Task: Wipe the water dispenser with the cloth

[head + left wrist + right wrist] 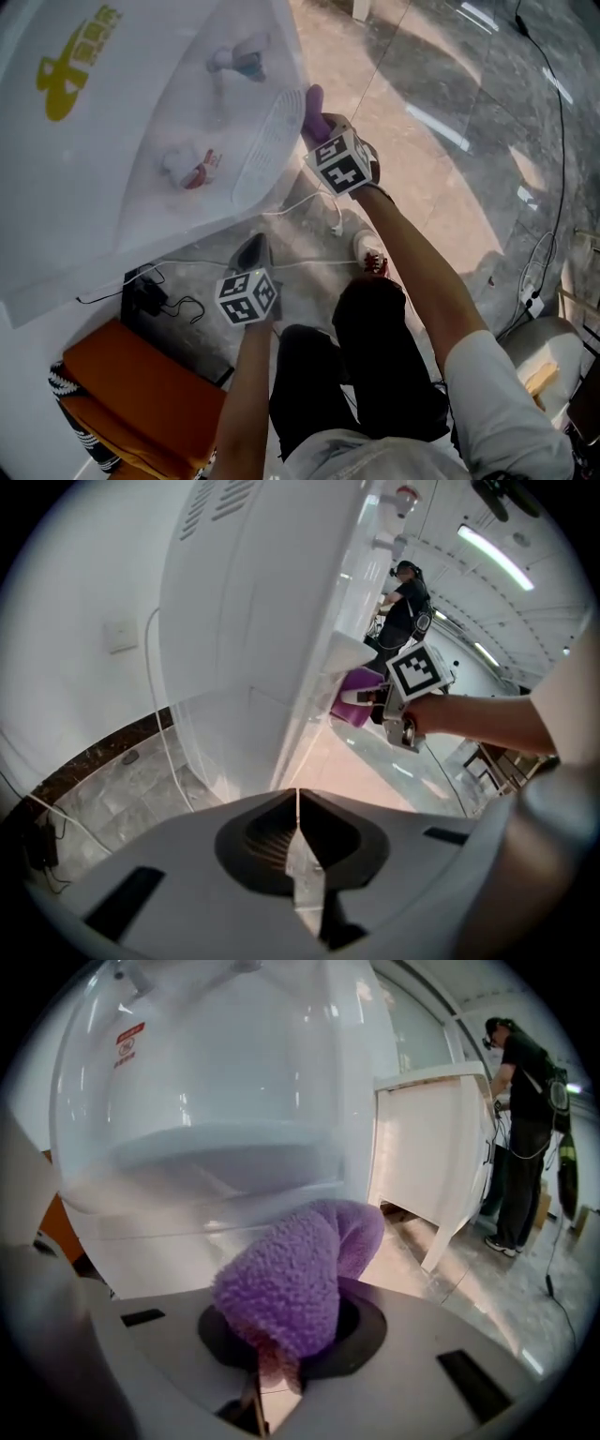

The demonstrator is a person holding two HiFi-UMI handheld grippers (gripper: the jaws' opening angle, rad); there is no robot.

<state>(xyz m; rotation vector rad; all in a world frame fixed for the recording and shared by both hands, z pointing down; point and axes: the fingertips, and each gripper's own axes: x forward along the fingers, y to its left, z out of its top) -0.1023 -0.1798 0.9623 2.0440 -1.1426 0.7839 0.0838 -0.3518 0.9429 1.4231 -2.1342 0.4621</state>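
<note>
The white water dispenser (141,112) fills the upper left of the head view, with its blue tap (246,62), red tap (192,169) and ribbed drip tray (265,141). My right gripper (323,136) is shut on a fluffy purple cloth (313,105), which is pressed against the tray's right edge. In the right gripper view the cloth (291,1274) bulges out of the jaws just before the dispenser's glossy front (216,1101). My left gripper (251,253) hangs lower, beside the dispenser's side panel (253,621), shut with nothing in it.
An orange box (141,384) stands at the lower left, with black cables and an adapter (141,291) beside it. A white cord (319,202) lies on the grey marble floor. A white cabinet (441,1138) and another person (525,1101) are further off.
</note>
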